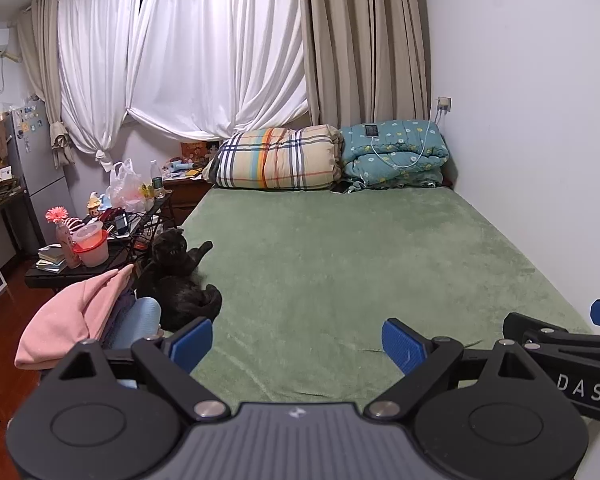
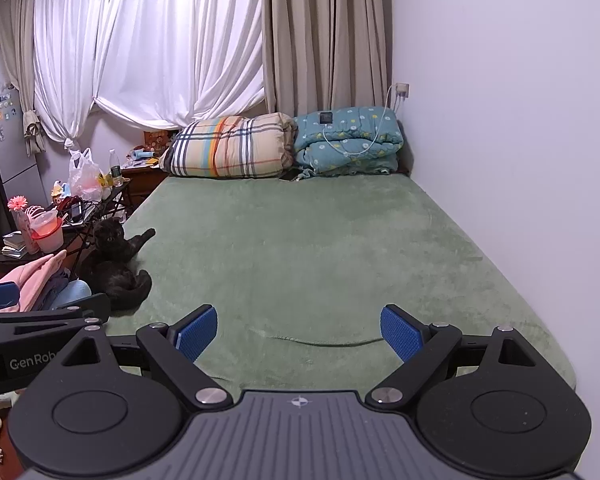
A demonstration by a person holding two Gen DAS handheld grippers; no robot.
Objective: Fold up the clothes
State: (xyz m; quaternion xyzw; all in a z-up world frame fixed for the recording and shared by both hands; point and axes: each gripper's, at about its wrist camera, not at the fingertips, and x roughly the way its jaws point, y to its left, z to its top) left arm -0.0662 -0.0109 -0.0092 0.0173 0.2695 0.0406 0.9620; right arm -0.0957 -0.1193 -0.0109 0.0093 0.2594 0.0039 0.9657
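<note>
A pile of clothes sits at the bed's left edge: a pink garment (image 1: pixel 68 316) on top, blue and purple cloth (image 1: pixel 134 318) under it. It also shows in the right wrist view (image 2: pixel 32 276). My left gripper (image 1: pixel 298 346) is open and empty above the near end of the green bed (image 1: pixel 360 256), right of the pile. My right gripper (image 2: pixel 298 334) is open and empty above the bed's near edge (image 2: pixel 320 240). The right gripper shows at the right edge of the left wrist view (image 1: pixel 560 340); the left one shows at the left of the right wrist view (image 2: pixel 40 320).
A black cat (image 1: pixel 180 276) lies on the bed's left edge beside the pile. Two folded quilts, plaid (image 1: pixel 276 158) and teal (image 1: pixel 394 154), lie at the head with a phone and cable. A cluttered side table (image 1: pixel 96 240) stands left. A wall (image 1: pixel 540 120) runs along the right.
</note>
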